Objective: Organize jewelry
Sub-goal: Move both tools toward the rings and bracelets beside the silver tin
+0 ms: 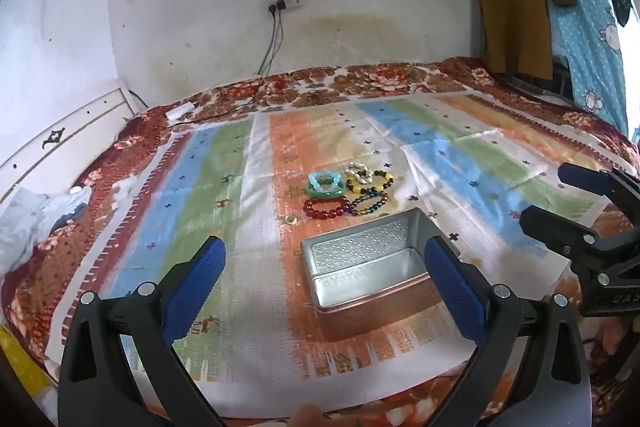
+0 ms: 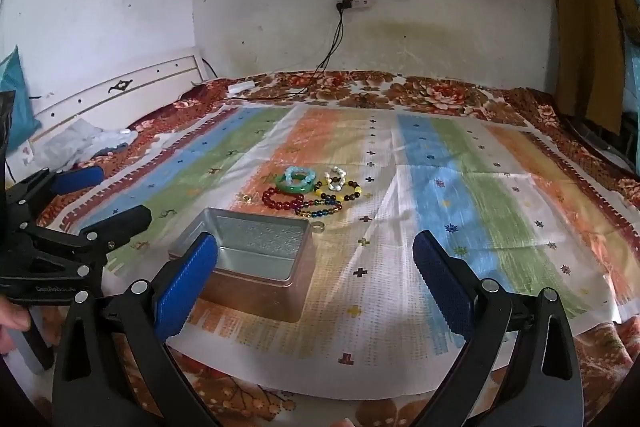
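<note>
Left gripper point(image 1: 324, 281) jaws spread wide, empty, hovering over open metal tin point(image 1: 368, 267), likely to steady it. Right gripper point(image 2: 316, 281) also wide open, empty. Bead bracelets point(image 2: 316, 193) clustered on striped cloth point(image 2: 460, 227) just beyond tin, none inside yet.

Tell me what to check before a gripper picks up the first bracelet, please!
1. Left gripper open with nothing in it: ok.
2. Right gripper open with nothing in it: ok.
3. Metal tin has its lid off and nothing inside: ok.
4. Bracelets lie apart from each other: not ok; the red bracelet, green bangle and the rest touch or overlap in one pile.
5. Small ring beside the tin is out of the way: cannot tell.
</note>
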`<move>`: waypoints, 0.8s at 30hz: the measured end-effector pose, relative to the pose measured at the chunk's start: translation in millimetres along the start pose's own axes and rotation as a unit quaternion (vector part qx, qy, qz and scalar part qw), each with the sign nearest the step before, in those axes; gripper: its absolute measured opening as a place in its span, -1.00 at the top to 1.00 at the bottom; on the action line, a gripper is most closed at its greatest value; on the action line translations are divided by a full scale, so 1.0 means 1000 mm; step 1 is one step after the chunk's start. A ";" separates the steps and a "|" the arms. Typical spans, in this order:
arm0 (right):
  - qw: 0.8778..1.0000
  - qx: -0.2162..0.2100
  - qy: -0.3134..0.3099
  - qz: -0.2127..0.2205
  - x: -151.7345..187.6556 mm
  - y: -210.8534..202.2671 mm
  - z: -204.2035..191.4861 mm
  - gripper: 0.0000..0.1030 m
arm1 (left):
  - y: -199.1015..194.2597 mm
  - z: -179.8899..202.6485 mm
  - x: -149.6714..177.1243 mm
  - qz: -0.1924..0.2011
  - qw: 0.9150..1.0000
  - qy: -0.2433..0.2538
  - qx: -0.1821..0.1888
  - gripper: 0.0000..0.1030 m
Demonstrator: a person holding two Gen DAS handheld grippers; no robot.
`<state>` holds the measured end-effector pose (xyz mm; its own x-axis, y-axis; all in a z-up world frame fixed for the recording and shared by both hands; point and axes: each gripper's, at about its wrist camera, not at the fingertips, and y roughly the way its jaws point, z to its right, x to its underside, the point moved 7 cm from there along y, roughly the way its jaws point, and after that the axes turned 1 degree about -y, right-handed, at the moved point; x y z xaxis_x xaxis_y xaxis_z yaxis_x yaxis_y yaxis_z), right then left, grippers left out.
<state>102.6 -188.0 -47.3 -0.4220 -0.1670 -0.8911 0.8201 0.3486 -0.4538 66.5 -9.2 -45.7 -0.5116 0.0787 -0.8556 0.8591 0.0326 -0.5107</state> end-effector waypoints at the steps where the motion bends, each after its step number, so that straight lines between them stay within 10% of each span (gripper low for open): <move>1: 1.000 -0.002 0.002 0.001 0.000 -0.001 0.001 -0.93 | 0.000 -0.002 0.001 0.000 1.000 -0.004 -0.001 -0.89; 24: 1.000 -0.011 0.009 -0.013 0.003 0.001 0.001 -0.93 | 0.005 -0.024 0.005 -0.029 0.998 -0.053 -0.016 -0.89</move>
<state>102.9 -189.1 -50.5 -0.4503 -0.1591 -0.8786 0.8004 0.3641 -0.4762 68.6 14.8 -50.5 -0.5581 -0.0294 -0.8292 0.8268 0.0651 -0.5588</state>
